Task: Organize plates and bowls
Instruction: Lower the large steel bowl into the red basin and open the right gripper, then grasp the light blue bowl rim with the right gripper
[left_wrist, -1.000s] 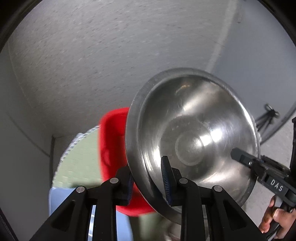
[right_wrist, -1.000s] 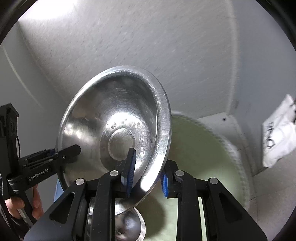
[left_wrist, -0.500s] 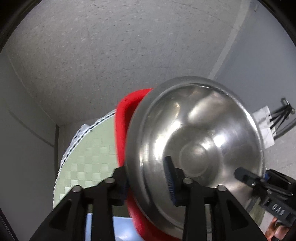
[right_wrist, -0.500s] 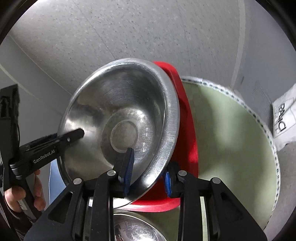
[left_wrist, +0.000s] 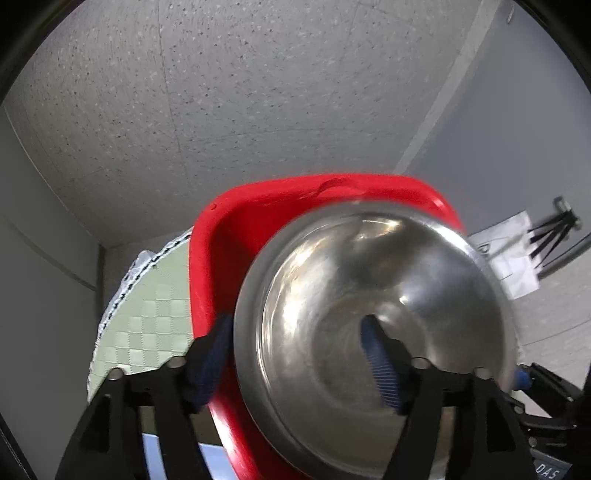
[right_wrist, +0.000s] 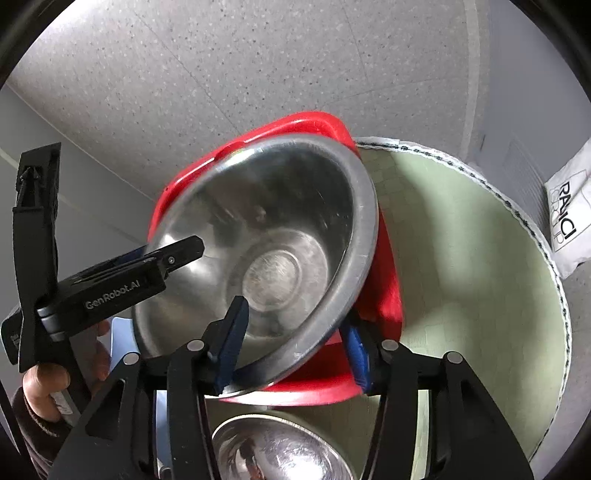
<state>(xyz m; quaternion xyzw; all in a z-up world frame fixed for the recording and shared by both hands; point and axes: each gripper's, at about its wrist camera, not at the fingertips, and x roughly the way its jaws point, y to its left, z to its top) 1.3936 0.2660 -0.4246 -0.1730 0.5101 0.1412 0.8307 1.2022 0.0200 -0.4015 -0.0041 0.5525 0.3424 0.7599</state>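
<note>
A large steel bowl sits tilted in a red plastic tray on a round green checked table. My left gripper has opened, with one finger inside the bowl and one outside its left rim, apart from the metal. My right gripper has also opened, its fingers straddling the bowl's near rim and the tray edge. The left gripper also shows in the right wrist view, reaching over the bowl's left rim.
A second, smaller steel bowl lies near the table's front edge below my right gripper. A white printed bag lies on the floor to the right. A black tripod stands at the far right.
Both grippers lowered the big steel bowl into the red tray, then spread their jaws and let go of its rim.
</note>
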